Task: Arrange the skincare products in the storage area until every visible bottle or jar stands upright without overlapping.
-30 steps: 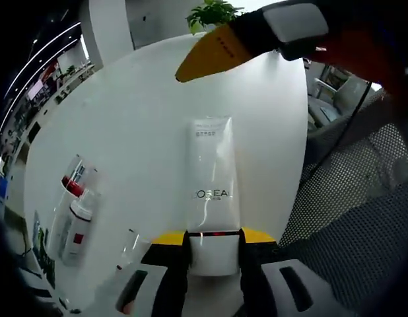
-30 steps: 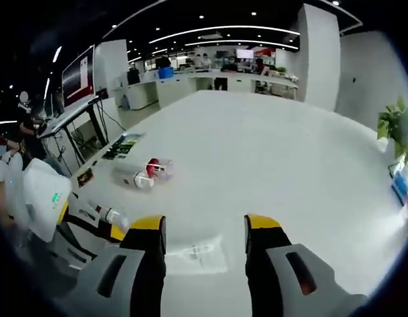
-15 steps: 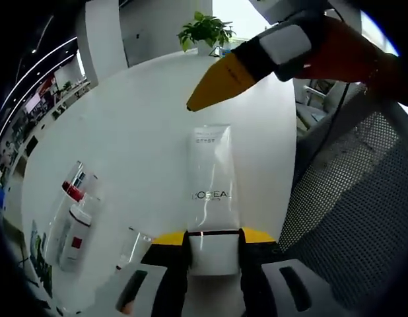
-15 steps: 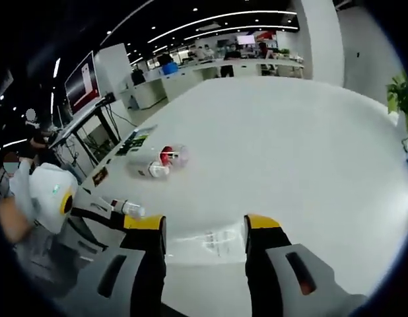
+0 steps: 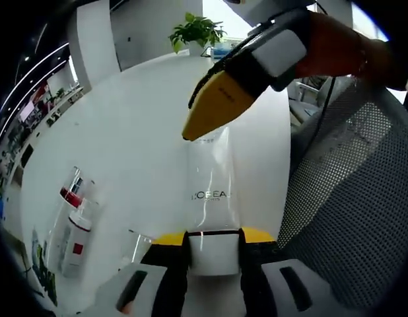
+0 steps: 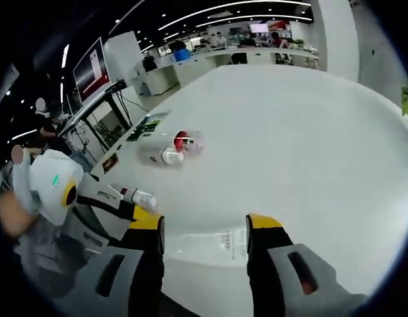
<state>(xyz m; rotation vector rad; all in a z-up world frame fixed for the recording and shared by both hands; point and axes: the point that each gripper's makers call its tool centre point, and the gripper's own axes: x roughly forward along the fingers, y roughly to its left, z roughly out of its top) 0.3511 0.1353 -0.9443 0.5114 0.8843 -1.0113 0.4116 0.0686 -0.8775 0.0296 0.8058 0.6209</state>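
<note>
White tube (image 5: 211,198) clamped by its cap in left tool (image 5: 214,239) over the counter (image 5: 138,132); right tool (image 6: 204,228) open, empty; two bottles (image 5: 70,221) lying at 9 o'clock, so little is done.

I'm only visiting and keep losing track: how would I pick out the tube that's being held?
Look on the big white table, near its edge by the mesh chair. The left gripper is shut on a white tube by its cap end. Unlike the red-capped bottles lying further off, it is flat and lettered L'OREAL.
</note>
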